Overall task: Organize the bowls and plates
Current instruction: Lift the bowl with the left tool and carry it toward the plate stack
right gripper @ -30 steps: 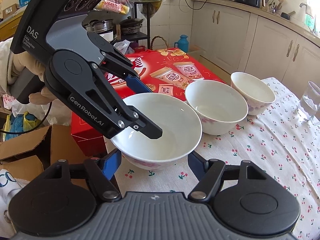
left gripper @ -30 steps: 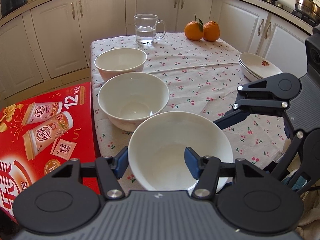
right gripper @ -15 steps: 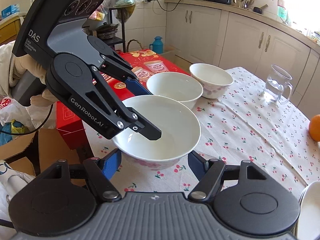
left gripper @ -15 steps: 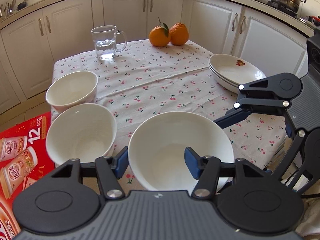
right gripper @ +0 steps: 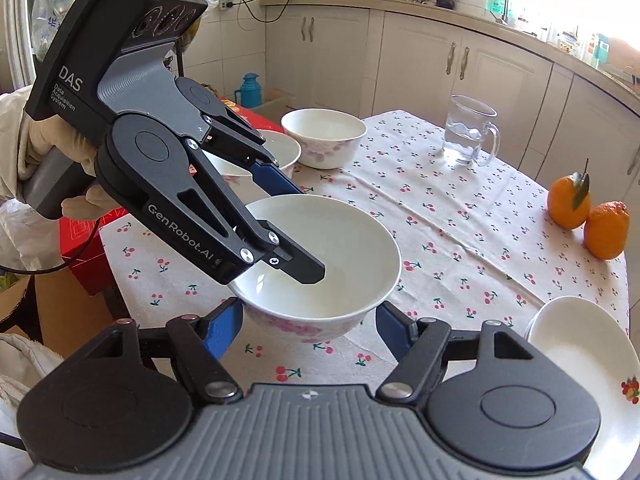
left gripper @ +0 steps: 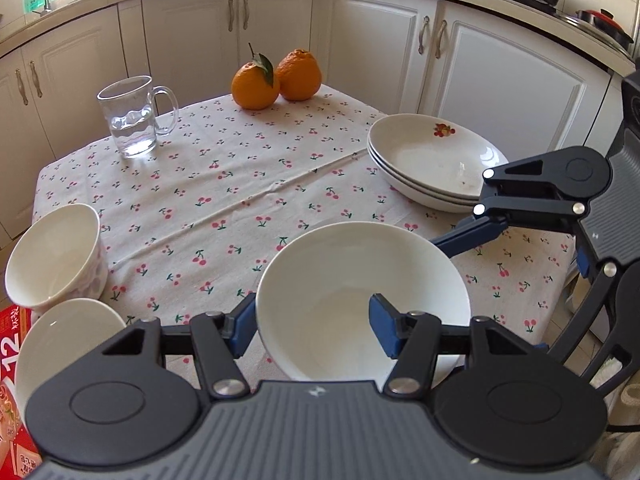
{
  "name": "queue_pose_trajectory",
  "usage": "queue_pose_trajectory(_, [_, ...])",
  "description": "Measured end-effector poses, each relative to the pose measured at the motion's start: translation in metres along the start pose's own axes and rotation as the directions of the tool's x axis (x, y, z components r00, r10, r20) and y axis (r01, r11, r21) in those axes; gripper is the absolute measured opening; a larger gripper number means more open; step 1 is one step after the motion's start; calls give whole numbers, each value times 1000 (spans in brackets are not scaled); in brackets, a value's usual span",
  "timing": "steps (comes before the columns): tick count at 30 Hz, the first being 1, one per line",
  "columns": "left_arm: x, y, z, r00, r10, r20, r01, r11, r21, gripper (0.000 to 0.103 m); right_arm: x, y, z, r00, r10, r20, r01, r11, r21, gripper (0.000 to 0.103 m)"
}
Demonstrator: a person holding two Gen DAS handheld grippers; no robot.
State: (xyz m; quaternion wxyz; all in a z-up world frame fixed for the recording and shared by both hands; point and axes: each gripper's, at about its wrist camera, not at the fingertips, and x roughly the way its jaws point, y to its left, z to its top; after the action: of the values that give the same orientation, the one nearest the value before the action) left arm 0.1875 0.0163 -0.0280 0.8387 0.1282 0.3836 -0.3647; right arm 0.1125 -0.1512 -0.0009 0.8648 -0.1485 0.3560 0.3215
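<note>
A white bowl (left gripper: 352, 300) with a pink pattern outside (right gripper: 332, 240) hangs just above the cherry tablecloth, near the table's front edge. My left gripper (left gripper: 314, 328) is shut on its rim, one finger inside and one outside; it shows as the big black tool (right gripper: 306, 232) in the right wrist view. My right gripper (right gripper: 308, 328) is shut on the bowl's lower wall, a blue pad on each side; it reaches in from the right (left gripper: 452, 242). Two more white bowls (left gripper: 52, 256) (left gripper: 60, 344) stand at the left edge. A stack of white plates (left gripper: 432, 160) lies to the right.
A glass mug of water (left gripper: 128, 120) and two oranges (left gripper: 276, 80) stand at the far side of the table (left gripper: 240, 184). A red box (left gripper: 12, 360) sits below its left edge. White cabinets ring the room. A gloved hand (right gripper: 36, 140) holds the left tool.
Both grippers have carried the bowl rightward along the table's front, away from the two other bowls. The plate stack has come closer and the red box has nearly left the left wrist view.
</note>
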Motion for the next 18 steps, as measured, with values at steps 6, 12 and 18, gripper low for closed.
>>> queue_pose_trajectory(6, [16, 0, 5, 1000, -15, -11, 15, 1000, -4, 58, 3, -11, -6, 1000, -18, -10, 18, 1000, 26, 78])
queue_pose_trajectory(12, [23, -1, 7, 1000, -19, -14, 19, 1000, -1, 58, 6, -16, -10, 1000, -24, -15, 25, 999, 43, 78])
queue_pose_trajectory(18, [28, -1, 7, 1000, -19, -5, 19, 1000, 1, 58, 9, -18, -12, 999, -36, -21, 37, 998, 54, 78])
